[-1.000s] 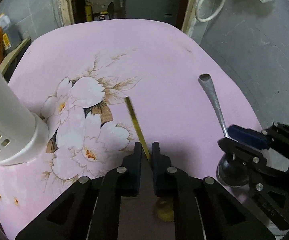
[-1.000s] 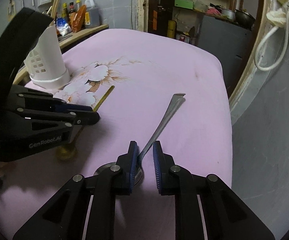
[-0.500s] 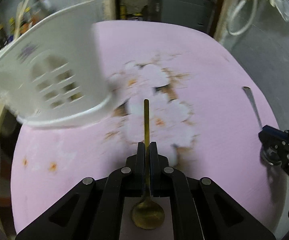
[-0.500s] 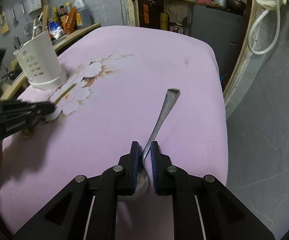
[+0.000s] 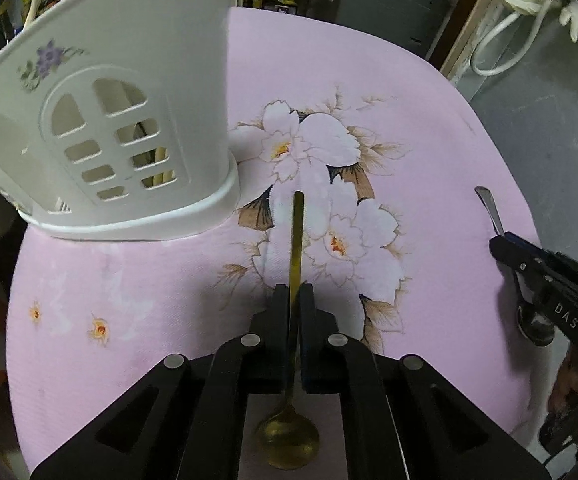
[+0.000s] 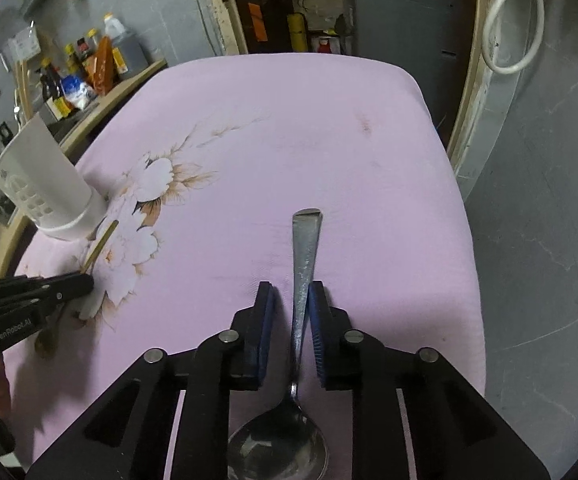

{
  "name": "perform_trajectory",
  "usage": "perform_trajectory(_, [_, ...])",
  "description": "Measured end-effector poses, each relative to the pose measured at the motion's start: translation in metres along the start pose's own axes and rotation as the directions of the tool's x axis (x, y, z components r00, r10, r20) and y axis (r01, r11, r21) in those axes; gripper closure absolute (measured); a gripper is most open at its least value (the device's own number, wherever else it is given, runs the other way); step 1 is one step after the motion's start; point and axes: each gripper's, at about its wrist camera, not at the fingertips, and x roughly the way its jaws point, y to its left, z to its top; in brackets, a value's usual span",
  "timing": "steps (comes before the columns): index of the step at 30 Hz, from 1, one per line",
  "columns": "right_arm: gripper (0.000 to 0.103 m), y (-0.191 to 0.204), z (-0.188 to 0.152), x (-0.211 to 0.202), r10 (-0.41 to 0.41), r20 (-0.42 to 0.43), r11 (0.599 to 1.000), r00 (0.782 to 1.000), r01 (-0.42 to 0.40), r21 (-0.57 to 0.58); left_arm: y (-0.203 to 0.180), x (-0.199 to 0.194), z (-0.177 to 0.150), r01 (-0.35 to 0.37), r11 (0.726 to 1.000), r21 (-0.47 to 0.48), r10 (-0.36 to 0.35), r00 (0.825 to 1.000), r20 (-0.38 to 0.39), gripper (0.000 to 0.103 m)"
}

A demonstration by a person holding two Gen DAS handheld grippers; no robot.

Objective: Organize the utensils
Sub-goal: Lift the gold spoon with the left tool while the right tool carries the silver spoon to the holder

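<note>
We find the left gripper clamped on the gold spoon, holder at its 10 o'clock. The right gripper grips the steel spoon, handle toward 12.

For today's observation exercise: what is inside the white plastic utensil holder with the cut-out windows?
Through the windows of the white plastic utensil holder, pale stick-like pieces show, possibly chopsticks, plus a darker thin shape. The solid walls hide the rest, and its top is out of view.
</note>
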Motion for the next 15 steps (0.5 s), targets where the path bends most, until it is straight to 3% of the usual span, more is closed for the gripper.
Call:
perform_trajectory(2, [0.097,0.003,0.000,-0.001,0.007,0.000,1.000,1.000,-0.007,-0.004,-0.002,-0.001,-0.002,-0.009,1.000,0.003,0.009,1.000,0.012,0.101])
perform_trajectory(7, [0.098,-0.001,-0.004,-0.010,0.045,0.040,0.999,0.998,-0.045,0.006,0.009,-0.014,-0.014,0.046,0.998,-0.052,-0.041,0.996,0.084,0.101])
perform_trajectory(10, [0.098,0.000,-0.011,-0.024,0.093,0.099,0.996,0.991,-0.094,0.006,0.011,-0.032,-0.026,0.092,0.994,-0.057,-0.082,0.983,0.161,0.101])
perform_trajectory(15, [0.099,0.014,-0.021,-0.043,0.148,0.171,0.989,0.974,-0.147,-0.018,0.013,-0.053,-0.043,0.113,0.991,-0.072,-0.092,0.965,0.244,0.101])
